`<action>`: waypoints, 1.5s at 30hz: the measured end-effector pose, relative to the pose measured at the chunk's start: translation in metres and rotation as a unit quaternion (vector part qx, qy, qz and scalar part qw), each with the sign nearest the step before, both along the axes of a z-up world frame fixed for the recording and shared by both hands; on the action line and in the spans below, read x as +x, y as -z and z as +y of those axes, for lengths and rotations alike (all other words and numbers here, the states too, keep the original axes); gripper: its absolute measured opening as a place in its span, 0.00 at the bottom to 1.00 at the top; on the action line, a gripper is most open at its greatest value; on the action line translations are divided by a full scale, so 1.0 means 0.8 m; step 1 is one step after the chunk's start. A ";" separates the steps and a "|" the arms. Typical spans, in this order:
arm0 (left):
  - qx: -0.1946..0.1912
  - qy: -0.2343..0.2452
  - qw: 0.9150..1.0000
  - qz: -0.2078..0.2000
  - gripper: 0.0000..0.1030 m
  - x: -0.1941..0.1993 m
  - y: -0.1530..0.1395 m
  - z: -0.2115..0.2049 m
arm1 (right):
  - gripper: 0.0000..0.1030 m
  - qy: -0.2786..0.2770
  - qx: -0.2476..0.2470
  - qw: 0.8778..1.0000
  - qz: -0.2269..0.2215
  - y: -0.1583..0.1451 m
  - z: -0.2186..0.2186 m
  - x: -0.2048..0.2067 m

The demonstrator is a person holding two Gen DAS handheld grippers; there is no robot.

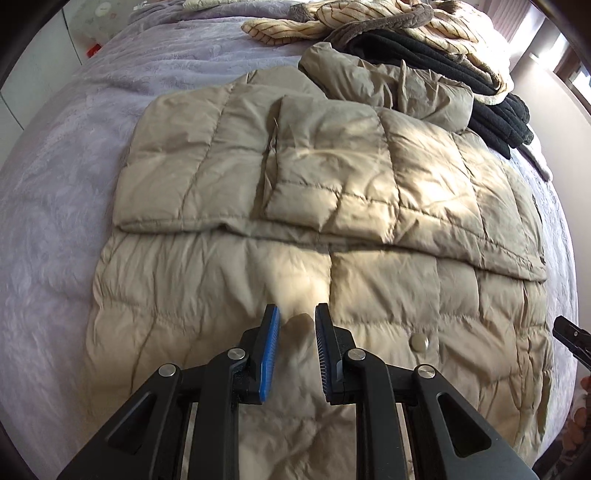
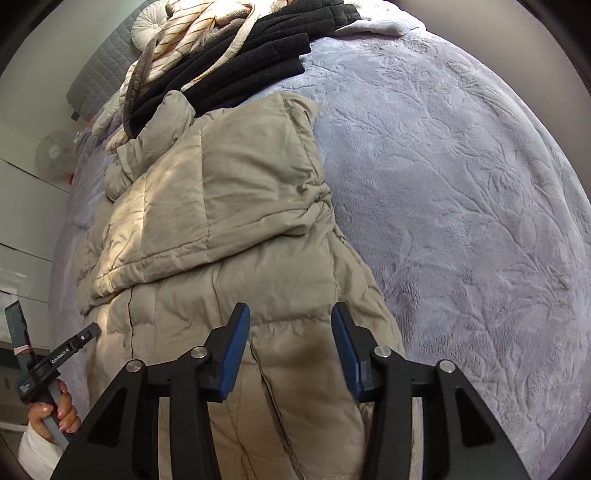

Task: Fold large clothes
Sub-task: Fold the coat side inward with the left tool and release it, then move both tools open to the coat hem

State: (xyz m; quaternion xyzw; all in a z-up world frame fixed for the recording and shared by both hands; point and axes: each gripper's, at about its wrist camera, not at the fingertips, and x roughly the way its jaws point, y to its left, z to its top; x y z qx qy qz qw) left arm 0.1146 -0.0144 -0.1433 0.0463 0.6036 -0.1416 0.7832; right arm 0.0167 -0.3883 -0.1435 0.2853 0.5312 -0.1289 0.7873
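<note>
Nearest in the left wrist view, the left claw [image 1: 296, 314] hangs over the near hem of the tan padded coat [image 1: 332, 206], its jaws a narrow gap apart with nothing between them. Both sleeves lie folded across the coat on the lilac bed [image 1: 55, 221]. From the right wrist view, the right claw [image 2: 290, 314] stands about half open and empty above the coat's right edge; black clothes [image 2: 258, 70] lie at the far end.

A bed [image 2: 461, 177] covered in a lilac plush blanket with an embossed leaf pattern carries everything. Directly below the tool lies a beige quilted puffer jacket [image 1: 295, 192], its upper part folded over. Beyond it, farther from the tool, black knitwear [image 2: 258, 62] and a cream striped fleece garment [image 1: 332, 22] lie heaped together.
</note>
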 end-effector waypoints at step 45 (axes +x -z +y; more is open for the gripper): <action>0.023 0.020 0.999 0.014 1.00 -0.128 -0.076 0.163 | 0.86 0.058 0.048 0.997 -0.008 -0.080 0.173 -0.112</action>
